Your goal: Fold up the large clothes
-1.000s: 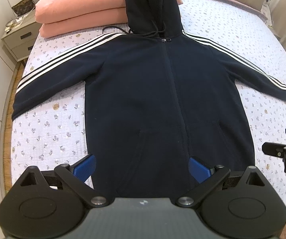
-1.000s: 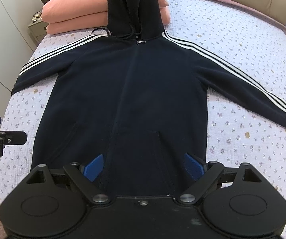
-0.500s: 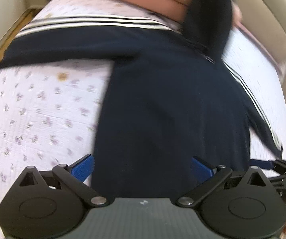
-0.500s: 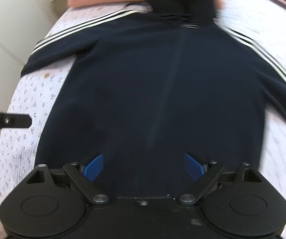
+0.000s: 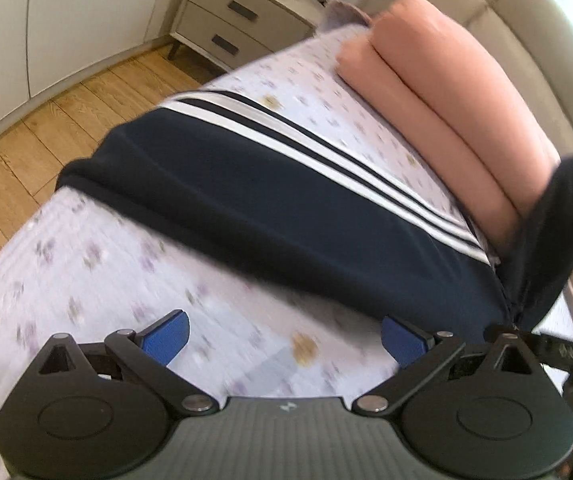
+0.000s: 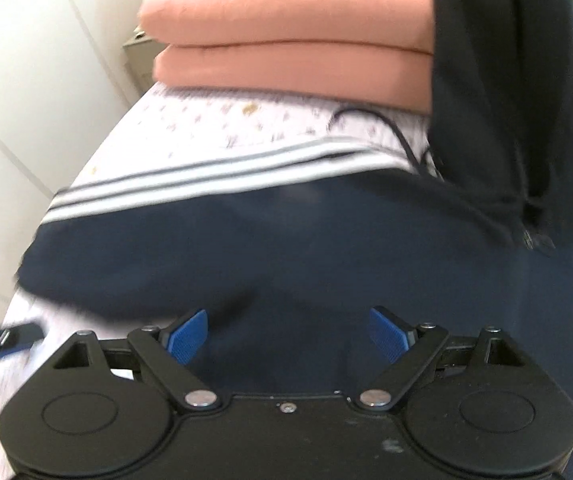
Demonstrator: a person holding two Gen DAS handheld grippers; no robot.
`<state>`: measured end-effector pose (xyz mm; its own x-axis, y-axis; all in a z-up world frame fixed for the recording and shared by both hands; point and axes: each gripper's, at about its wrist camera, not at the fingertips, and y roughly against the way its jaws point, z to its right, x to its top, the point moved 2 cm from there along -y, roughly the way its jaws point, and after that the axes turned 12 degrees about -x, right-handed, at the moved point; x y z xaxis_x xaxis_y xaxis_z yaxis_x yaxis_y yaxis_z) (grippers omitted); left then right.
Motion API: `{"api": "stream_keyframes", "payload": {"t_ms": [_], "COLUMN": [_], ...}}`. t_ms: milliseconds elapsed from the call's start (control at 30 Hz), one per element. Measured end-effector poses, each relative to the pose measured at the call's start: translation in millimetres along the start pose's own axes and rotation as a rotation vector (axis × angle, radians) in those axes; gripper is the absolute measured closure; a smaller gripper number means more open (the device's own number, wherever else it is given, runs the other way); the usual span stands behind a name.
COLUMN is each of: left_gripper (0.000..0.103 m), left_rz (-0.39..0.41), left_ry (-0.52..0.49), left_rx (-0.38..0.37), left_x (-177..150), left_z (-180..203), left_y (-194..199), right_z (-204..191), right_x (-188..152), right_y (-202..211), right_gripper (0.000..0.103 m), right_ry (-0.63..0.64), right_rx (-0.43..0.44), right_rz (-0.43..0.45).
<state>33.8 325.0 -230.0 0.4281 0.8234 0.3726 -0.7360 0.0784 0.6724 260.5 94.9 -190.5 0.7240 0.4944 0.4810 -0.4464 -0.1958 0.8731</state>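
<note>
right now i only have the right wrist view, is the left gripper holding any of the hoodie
Observer: No. The left gripper is open over bare bedsheet. The striped sleeve lies ahead of its fingers, not between them.

Operator: where does that sleeve end

Observer: Its cuff sits right at the side edge of the bed, with wooden floor beyond it.

Operator: anything standing on that side

Observer: A nightstand with two drawers stands on the floor, near the stacked pillows.
</note>
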Motion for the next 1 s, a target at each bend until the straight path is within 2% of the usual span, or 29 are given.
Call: {"api": "stream_keyframes", "payload": {"t_ms": [33,100,267,333,400,467,533,667,700,733,800,833,867,1000], "left_gripper": [0.000,0.000,0.000,0.000,0.000,0.000,0.000,0.002,0.013,0.044,0.093,0.094,0.094,0.095], "left_rz": [0.010,0.069,0.185,0.257,0.305,0.343,0.412,0.540,0.551,0.548,0.501,0.508,0.532,0.617], "left_ry": [0.015,0.017,-0.053,-0.064,-0.059,-0.020,0.086,0.267,0.294,0.307,0.356,0.391,0.408,0.241], "left_rx": [0.005,-0.029,-0.010,-0.004,0.000,-0.004,-0.032,-0.078,-0.068,-0.054,-0.025,-0.098,-0.139,-0.195], "left_x": [2.6,2.8,2.1,4.3,9.7,19.5,29.6,53.7,62.5,70.6,86.5,94.1,98.4,122.0], "left_z": [-5.5,-10.7,-11.3,-14.4,-18.3,-22.3,-35.4,-63.3,-70.7,-77.6,-94.6,-105.0,-109.0,-88.4], "left_y": [-4.2,-5.9,-15.5,-20.3,-24.5,-25.2,-22.2,-17.5,-17.5,-19.5,-24.2,-25.5,-23.0,-5.5], "right_z": [-3.3,-7.4,-7.9,-8.0,-9.0,-9.5,-11.8,-18.0,-18.8,-20.2,-25.2,-29.1,-32.1,-44.2], "right_x": [5.8,15.1,14.5,7.8,2.3,-1.1,5.0,38.2,47.5,53.8,66.8,69.7,68.3,22.5], "right_y": [-9.0,-28.2,-69.1,-69.1,-69.7,-65.3,-68.3,-83.3,-88.6,-89.5,-94.0,-95.3,-95.9,-73.0], "right_gripper": [0.000,0.000,0.000,0.000,0.000,0.000,0.000,0.000,0.000,0.000,0.000,0.000,0.000,0.000], "right_ry": [-0.004,-0.008,-0.084,-0.118,-0.120,-0.126,-0.127,-0.085,-0.096,-0.103,-0.085,-0.066,-0.057,0.006], "right_rx": [-0.010,-0.040,-0.063,-0.073,-0.087,-0.087,-0.097,-0.131,-0.130,-0.123,-0.116,-0.132,-0.143,-0.108], "right_rz": [0.009,0.023,0.026,0.090,0.119,0.138,0.135,0.175,0.179,0.184,0.190,0.178,0.167,0.199]}}
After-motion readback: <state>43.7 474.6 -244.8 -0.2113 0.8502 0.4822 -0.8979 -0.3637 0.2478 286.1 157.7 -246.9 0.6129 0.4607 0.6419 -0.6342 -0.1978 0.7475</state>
